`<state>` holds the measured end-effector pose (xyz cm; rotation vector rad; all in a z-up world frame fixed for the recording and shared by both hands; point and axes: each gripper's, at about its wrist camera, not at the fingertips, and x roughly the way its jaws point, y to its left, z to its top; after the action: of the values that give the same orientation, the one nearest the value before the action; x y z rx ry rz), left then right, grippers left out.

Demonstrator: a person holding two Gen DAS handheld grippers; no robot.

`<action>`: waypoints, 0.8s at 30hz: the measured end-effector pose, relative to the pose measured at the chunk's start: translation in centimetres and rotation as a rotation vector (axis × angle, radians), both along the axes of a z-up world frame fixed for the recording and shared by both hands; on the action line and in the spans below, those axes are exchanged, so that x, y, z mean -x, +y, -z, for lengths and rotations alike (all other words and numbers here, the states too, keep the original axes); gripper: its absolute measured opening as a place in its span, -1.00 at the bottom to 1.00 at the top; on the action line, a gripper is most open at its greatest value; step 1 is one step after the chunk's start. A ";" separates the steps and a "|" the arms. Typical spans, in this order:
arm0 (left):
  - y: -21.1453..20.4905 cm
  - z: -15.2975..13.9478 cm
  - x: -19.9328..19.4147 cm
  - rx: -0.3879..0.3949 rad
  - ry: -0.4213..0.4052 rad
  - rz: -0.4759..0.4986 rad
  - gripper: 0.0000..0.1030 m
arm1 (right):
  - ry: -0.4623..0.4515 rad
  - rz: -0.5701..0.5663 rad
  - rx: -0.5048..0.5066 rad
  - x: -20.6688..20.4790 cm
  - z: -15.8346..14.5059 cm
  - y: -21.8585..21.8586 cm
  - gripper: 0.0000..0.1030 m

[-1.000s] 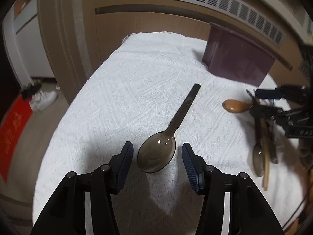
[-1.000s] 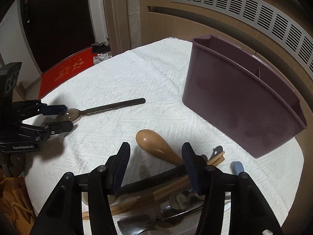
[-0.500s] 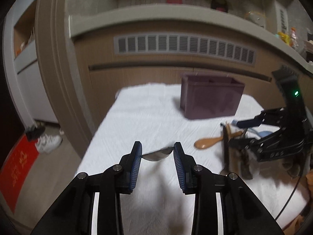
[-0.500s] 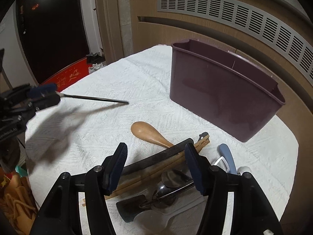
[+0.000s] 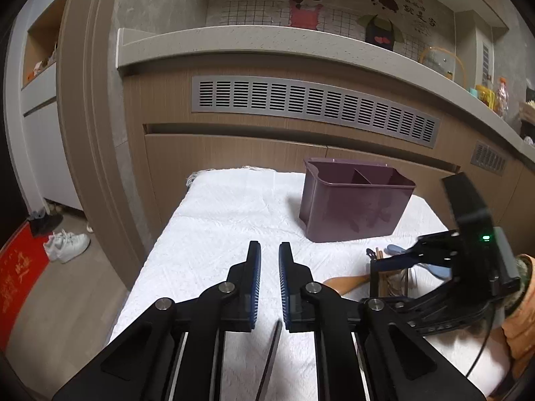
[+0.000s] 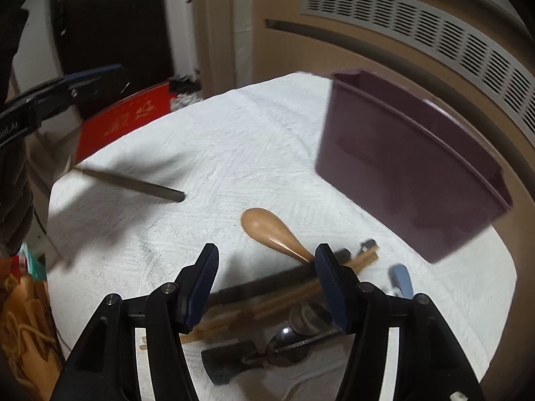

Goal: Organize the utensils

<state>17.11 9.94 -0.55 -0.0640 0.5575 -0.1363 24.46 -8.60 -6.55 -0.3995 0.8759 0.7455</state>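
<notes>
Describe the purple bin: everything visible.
The purple bin is a dark plum, glossy plastic box, open-topped and upright on the white cloth at the table's far side, near the cabinet front. An inner divider splits it into compartments; what shows of them looks empty. One corner of the rim has a small spout-like lip. No hand-held gripper touches it.

The right gripper (image 6: 265, 280) hangs with its jaws apart and closing slightly over a heap of wooden chopsticks and dark metal utensils (image 6: 267, 304), gripping none. A tan wooden spoon (image 6: 272, 234) lies just beyond on the white textured cloth (image 6: 234, 153). A dark purple plastic bin (image 6: 411, 167) stands at right, and a slim dark utensil handle (image 6: 133, 185) slants above the cloth at left.
</notes>
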 end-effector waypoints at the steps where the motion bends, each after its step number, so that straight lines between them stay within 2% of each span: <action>1: 0.2 0.1 -0.1 0.004 0.001 -0.002 -0.80 | 0.013 -0.019 0.006 -0.5 0.3 0.5 0.07; 3: 1.0 0.4 -0.4 0.026 0.020 -0.003 -0.80 | 0.031 -0.035 0.025 -1.7 0.9 1.4 0.07; 7: 2.9 1.4 -0.6 0.088 0.108 0.011 -0.76 | 0.093 -0.050 0.089 -4.1 3.0 2.9 0.07; 10: 3.7 2.7 -0.1 0.089 0.164 0.018 -0.71 | 0.101 -0.064 0.103 -4.4 3.6 3.2 0.07; 12: 4.0 3.6 0.2 0.091 0.196 0.017 -0.55 | 0.113 -0.051 0.107 -4.2 3.4 3.3 -0.19; 15: 4.3 4.9 0.5 0.107 0.240 0.004 -0.38 | 0.113 -0.035 0.108 -3.5 3.2 3.6 -0.33; 17: 4.3 5.3 0.7 0.116 0.264 0.013 -0.29 | 0.104 -0.014 0.092 -3.1 2.6 3.8 -0.37; 20: 3.7 5.0 1.6 0.086 0.255 0.033 0.02 | 0.080 0.020 0.006 -2.6 0.1 3.4 -0.38; 24: 3.4 4.4 2.8 0.050 0.233 0.042 0.15 | 0.043 0.055 -0.093 -2.0 -3.8 2.9 -0.40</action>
<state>14.32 13.32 -4.99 -0.1182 0.7885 -0.1846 26.44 -5.68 -2.71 -0.2764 0.8857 0.7436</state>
